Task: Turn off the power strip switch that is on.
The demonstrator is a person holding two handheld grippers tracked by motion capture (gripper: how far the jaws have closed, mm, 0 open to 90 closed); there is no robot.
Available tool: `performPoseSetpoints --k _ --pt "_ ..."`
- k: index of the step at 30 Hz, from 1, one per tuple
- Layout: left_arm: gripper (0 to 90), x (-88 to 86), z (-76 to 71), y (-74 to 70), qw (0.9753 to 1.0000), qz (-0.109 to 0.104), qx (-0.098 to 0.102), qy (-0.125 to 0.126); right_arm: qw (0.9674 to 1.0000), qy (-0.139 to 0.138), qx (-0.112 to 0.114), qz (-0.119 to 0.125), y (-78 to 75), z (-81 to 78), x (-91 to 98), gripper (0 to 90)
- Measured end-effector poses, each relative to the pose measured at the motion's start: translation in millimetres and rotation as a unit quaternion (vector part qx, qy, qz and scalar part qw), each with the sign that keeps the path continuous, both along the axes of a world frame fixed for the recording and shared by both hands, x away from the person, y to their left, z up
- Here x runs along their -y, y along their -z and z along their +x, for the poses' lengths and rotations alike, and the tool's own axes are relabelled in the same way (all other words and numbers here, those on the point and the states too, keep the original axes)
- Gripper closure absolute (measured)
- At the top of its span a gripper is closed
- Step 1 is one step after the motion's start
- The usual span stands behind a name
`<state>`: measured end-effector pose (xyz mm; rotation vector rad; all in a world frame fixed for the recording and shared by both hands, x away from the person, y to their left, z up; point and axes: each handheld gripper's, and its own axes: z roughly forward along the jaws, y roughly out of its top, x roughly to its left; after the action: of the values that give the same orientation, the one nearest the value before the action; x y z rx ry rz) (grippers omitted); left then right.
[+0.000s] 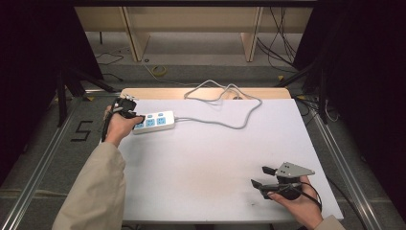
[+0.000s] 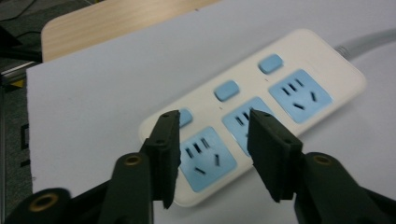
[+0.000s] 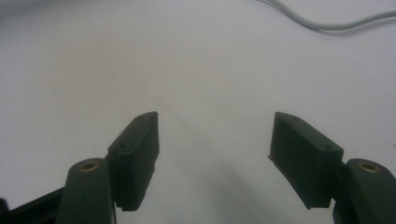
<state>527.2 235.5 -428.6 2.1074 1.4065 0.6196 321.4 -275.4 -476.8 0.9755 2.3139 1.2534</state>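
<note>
A white power strip [image 1: 154, 121] with three blue sockets and three blue switches lies flat at the back left of the white table [image 1: 215, 163]. Its grey cable [image 1: 225, 98] loops toward the back edge. My left gripper [image 1: 131, 115] hovers at the strip's left end. In the left gripper view its jaws [image 2: 214, 116] stand open just above the strip [image 2: 322, 60], framing the nearest two sockets, with nothing held. My right gripper [image 1: 259, 175] rests near the front right of the table, open and empty [image 3: 215, 116], over bare white surface.
The cable [image 3: 327, 23] crosses the top of the right gripper view. A strip of bare wood [image 1: 167, 92] runs along the table's back edge. Beyond it are floor cables and wooden furniture legs; metal rails flank the table on both sides.
</note>
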Motion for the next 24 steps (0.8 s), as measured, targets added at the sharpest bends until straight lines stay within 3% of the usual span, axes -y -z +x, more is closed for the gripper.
performPoseSetpoints --k 2,8,11,16,24 --pt "47.2 2.8 -6.6 -1.6 1.0000 0.001 0.001 0.010 1.0000 0.000 -0.001 0.000 0.1 0.1 0.1 33.6" --pt "39.7 12.8 -32.1 -6.2 0.9990 -0.015 0.027 0.033 1.0000 0.001 -0.002 -0.001 0.6 0.5 0.0 33.6" --pt "37.1 17.1 -45.4 -9.0 0.9977 -0.032 0.039 0.045 1.0000 0.001 -0.002 -0.001 0.6 0.4 0.1 33.5" --pt "32.7 25.0 -66.6 -10.6 0.9959 -0.021 0.054 0.069 1.0000 0.000 -0.003 -0.003 0.9 0.7 0.1 33.4" --pt "29.8 37.4 -94.9 -14.6 0.9919 -0.043 0.073 0.095 1.0000 0.000 -0.004 -0.003 1.2 0.8 -0.1 33.3"
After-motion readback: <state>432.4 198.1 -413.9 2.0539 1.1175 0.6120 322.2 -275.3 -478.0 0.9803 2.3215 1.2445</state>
